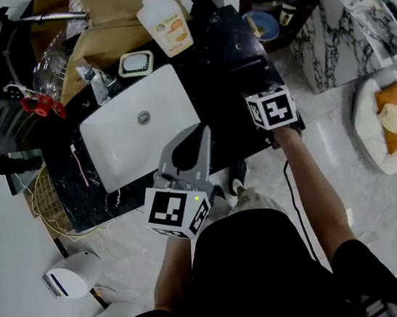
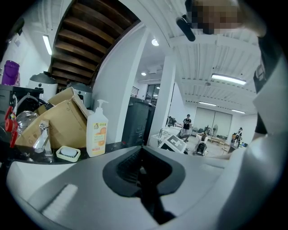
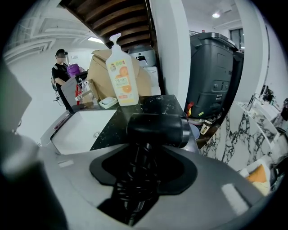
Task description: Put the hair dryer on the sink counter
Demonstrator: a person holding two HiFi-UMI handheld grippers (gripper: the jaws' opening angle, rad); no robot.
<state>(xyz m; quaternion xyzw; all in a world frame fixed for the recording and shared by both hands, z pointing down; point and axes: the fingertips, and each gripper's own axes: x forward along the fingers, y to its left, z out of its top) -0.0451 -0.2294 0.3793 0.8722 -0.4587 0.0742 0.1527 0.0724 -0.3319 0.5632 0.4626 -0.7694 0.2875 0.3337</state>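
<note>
The black hair dryer (image 3: 157, 128) sits in my right gripper (image 3: 144, 167), which is shut on its handle and coiled cord. In the head view the hair dryer (image 1: 252, 79) hovers over the right end of the black sink counter (image 1: 219, 41), just past my right gripper (image 1: 266, 92); whether it touches the counter I cannot tell. My left gripper (image 1: 195, 147) is shut with nothing in it, over the front right corner of the white basin (image 1: 129, 131). In its own view the left gripper (image 2: 143, 168) shows only a dark slit between the jaws.
A soap bottle (image 1: 163, 20) and a soap dish (image 1: 135, 63) stand behind the basin, next to a faucet (image 1: 96, 84) and brown cardboard (image 1: 104, 35). A blue bowl (image 1: 262, 24) lies beyond the counter's right end. A marble block (image 1: 335, 32) and a cushion (image 1: 391, 120) are on the right.
</note>
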